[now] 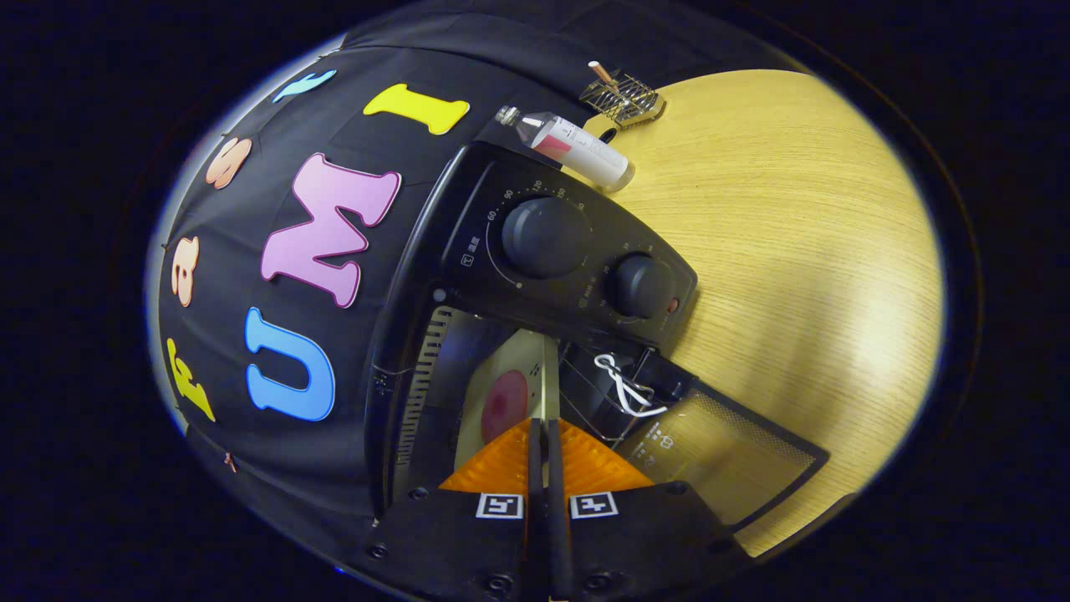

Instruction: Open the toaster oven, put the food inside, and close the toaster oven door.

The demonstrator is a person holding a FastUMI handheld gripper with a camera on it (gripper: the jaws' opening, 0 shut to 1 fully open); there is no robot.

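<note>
The black toaster oven (468, 251) with two round knobs (545, 237) stands just ahead of me, its glass door (727, 456) swung down and open over the table. Inside the cavity lies a pale plate (493, 380) carrying a round pinkish-red piece of food (505, 406). My gripper (544, 428) is at the mouth of the oven with its fingers pressed together on the plate's thin rim, which runs straight ahead from between the fingertips. The near part of the plate is hidden behind the fingers.
A wooden table (794, 251) spreads beyond the oven. A small bottle (577, 149) lies on it next to the oven's knob panel, and a wire rack with a wooden handle (623, 98) sits farther off. A white cord loop (627, 386) hangs by the door hinge.
</note>
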